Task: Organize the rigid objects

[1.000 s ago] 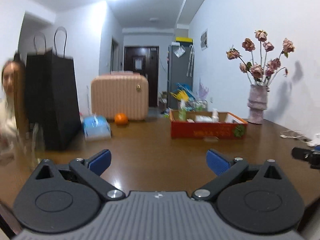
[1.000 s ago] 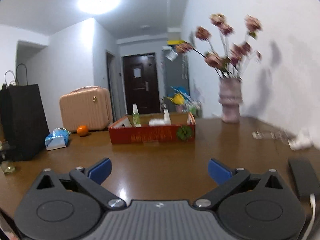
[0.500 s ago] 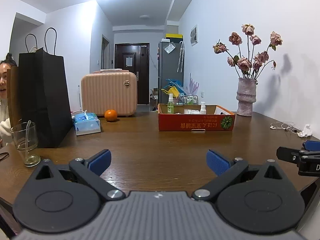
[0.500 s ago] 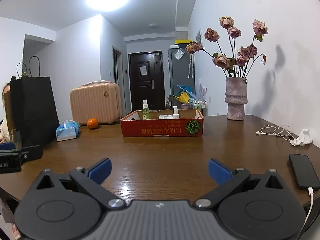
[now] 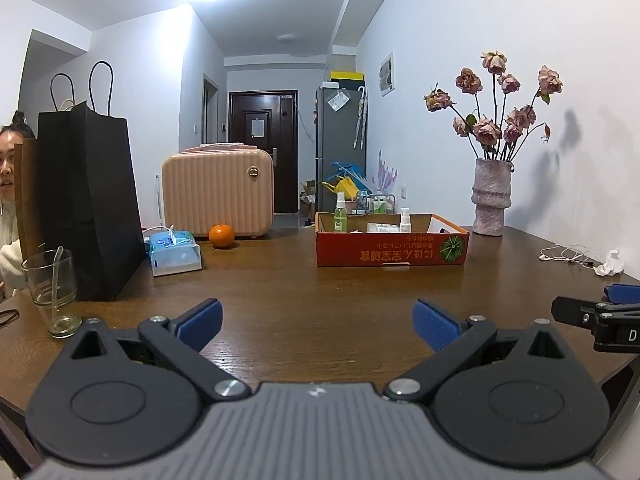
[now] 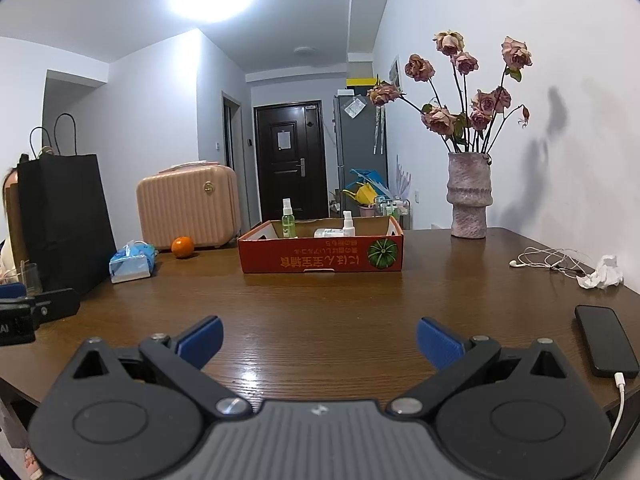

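A red cardboard box (image 5: 390,250) stands on the far middle of the brown table (image 5: 320,292); it also shows in the right wrist view (image 6: 320,258). In it are a green spray bottle (image 5: 340,213), a white spray bottle (image 5: 405,220) and a white packet. My left gripper (image 5: 318,322) is open and empty, low over the near table edge. My right gripper (image 6: 318,338) is open and empty, beside the left one. Each gripper shows at the side of the other's view.
A black paper bag (image 5: 86,204), a glass (image 5: 52,292), a tissue pack (image 5: 176,256) and an orange (image 5: 221,236) sit at left. A pink case (image 5: 218,194) stands behind. A vase of roses (image 5: 492,200), earphones (image 6: 548,262), crumpled tissue (image 6: 602,278) and a phone (image 6: 606,340) are at right. A person (image 5: 8,184) sits far left.
Both views have steadied and settled level over the near table edge. The box now sits a little farther off in each view. Both grippers stay open.
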{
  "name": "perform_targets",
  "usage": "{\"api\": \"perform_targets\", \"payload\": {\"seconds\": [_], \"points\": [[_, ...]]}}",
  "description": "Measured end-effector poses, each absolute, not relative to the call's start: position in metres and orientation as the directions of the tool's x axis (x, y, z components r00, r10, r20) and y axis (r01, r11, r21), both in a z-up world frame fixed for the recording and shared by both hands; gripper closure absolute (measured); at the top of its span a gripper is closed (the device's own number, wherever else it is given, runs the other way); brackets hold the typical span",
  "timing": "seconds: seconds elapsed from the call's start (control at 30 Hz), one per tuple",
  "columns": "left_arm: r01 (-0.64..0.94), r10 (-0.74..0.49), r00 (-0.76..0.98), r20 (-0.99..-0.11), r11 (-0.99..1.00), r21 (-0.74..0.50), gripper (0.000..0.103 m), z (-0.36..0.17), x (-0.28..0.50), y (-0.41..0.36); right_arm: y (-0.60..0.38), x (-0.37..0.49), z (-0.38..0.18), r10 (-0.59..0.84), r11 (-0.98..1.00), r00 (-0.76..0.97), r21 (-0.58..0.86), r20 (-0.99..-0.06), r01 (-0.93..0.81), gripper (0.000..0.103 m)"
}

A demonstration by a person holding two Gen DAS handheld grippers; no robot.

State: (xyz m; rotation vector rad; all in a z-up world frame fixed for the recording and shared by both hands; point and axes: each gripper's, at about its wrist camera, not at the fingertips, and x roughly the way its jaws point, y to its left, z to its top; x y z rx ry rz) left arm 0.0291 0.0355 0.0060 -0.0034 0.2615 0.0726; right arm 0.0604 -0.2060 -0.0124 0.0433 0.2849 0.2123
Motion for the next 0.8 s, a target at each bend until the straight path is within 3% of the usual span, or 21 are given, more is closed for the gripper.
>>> {"api": "perform_targets", "payload": {"seconds": [0.8], "points": [[-0.057, 0.058, 0.963, -0.265, 0.998, 0.01, 0.0, 0.0064, 0.0286, 0.0355, -0.2079, 0.0613, -0.0126, 0.207, 0.978, 0.939, 0.082, -0.273, -0.192, 0.0]]}}
